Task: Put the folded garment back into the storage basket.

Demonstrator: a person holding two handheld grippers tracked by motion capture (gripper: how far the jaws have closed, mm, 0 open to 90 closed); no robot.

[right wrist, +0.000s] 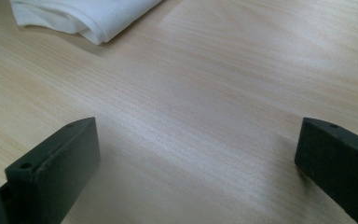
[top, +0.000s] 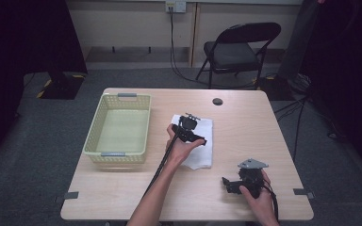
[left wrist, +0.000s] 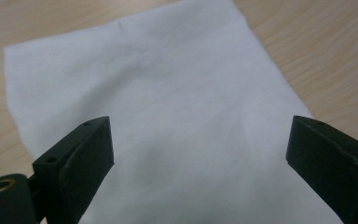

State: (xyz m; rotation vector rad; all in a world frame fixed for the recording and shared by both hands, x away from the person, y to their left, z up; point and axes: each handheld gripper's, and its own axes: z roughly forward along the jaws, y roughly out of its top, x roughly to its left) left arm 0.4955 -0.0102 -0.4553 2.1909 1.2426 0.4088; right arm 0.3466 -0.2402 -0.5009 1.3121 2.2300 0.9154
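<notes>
High view: we hold our left gripper [top: 194, 133], jaws spread, over the white cloth [top: 202, 157] (table [top: 122, 188] centre); our right gripper [top: 233, 184], also spread, waits at five o'clock.

— What is carried by the light wooden rectangular table [top: 122, 183]?
— A pale yellow perforated plastic basket [top: 119, 128] is set well left of the left fingers, and a folded white cloth [top: 200, 157] is spread directly beneath them.
</notes>
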